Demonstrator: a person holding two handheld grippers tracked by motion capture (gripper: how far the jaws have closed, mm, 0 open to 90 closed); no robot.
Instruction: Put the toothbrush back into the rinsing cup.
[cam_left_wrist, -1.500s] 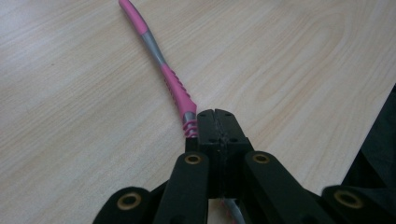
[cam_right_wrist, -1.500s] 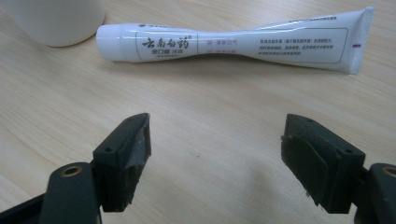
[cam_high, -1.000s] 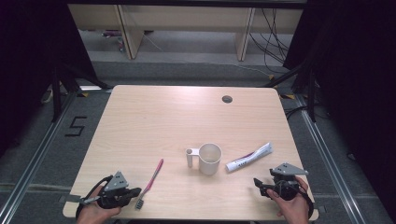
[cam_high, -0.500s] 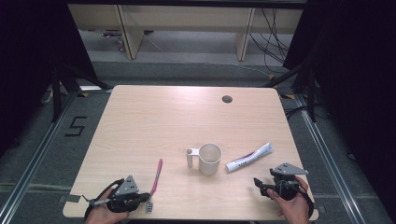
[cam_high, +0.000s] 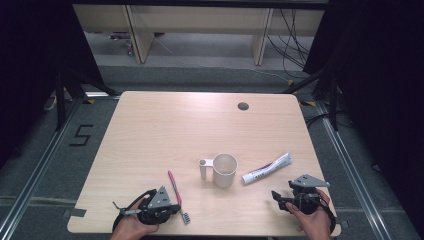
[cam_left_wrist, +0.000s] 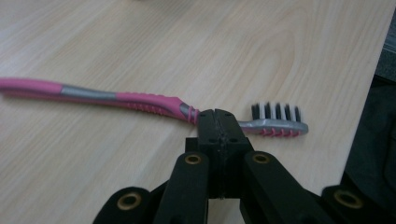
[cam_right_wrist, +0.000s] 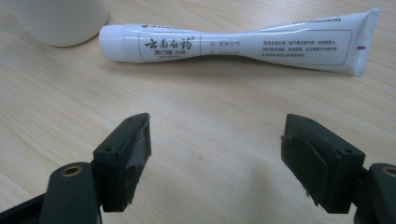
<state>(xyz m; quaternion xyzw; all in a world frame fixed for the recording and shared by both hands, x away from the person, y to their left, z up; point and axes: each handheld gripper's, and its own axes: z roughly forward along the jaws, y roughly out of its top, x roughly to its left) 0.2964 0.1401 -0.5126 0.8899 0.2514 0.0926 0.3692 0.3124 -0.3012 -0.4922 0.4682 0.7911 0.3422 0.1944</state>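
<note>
Since the earlier frame the left tongs (cam_high: 175, 209) have slid along the worktop's (cam_high: 165, 130) near edge toward the pink toothbrush (cam_high: 176, 190); their jaws are pressed together, tips at the brush's neck, not clamped on it. The toothbrush lies near the front edge, left of the white mug (cam_high: 224, 170). The right tongs (cam_high: 278, 199) stand apart, empty, before the toothpaste tube (cam_right_wrist: 243, 44). Nothing is picked up yet; both grasps seem left to do.

A pale wooden table with rounded corners (cam_high: 165, 125) stands on grey carpeted floor (cam_high: 200, 75). Beyond it are light wooden furniture legs (cam_high: 137, 32) and loose black cables (cam_high: 292, 37). Dark black curtains (cam_high: 380, 75) flank both sides.
</note>
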